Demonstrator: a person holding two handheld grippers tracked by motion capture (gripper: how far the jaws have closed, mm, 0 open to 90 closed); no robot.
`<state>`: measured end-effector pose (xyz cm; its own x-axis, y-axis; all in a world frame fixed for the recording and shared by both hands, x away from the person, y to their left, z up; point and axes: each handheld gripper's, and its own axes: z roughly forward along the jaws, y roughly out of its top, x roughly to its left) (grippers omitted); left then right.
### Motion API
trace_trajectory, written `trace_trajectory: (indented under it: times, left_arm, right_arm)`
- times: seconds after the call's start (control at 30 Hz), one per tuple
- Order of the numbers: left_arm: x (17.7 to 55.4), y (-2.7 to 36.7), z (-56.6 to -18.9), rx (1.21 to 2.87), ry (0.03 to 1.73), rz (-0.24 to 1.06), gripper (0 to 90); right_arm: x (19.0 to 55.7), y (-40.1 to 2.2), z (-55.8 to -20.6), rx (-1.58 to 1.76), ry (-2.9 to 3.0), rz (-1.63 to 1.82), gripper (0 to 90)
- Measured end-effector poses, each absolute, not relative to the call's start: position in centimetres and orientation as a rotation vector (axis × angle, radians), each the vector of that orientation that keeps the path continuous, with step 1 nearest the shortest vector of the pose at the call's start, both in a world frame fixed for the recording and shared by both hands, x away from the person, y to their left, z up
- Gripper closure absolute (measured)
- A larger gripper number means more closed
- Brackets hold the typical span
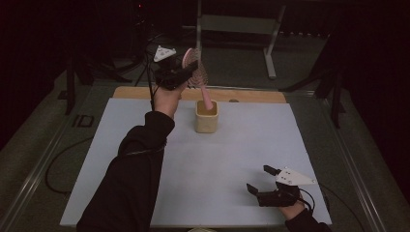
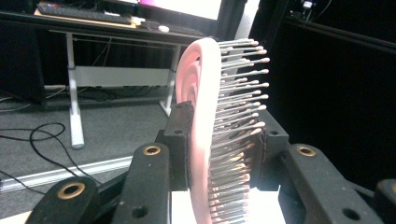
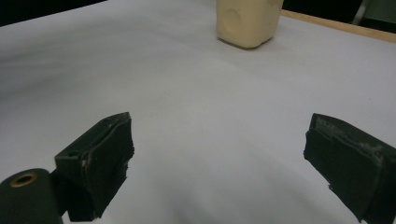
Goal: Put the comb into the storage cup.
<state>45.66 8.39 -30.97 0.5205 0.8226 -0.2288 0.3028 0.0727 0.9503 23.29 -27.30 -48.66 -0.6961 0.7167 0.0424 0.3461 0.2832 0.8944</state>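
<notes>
Pink hairbrush (image 2: 201,116) between the black fingers (image 2: 180,135), its pale metal bristles tipped in cream. Ahead of the right gripper's black fingers (image 3: 100,163), a cream-yellow cup (image 3: 248,21) on the white desk (image 1: 203,179), with a tan wooden edge beyond.

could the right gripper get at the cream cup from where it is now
Probably yes. The right gripper is open and holds nothing, and bare white table lies between it and the cream cup. The pink hairbrush, held in the left gripper, has its handle in the cup, which crowds the top.
</notes>
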Motion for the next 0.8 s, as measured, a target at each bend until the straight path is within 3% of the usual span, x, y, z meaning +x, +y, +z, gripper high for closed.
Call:
trace_trajectory:
  times: [0.8]
  left_arm:
    - [46.5, 8.0, -34.5, 1.501, 1.061, 0.515, 66.2]
  right_arm:
    - [23.3, -27.4, -48.7, 0.960, 2.190, 1.387, 7.5]
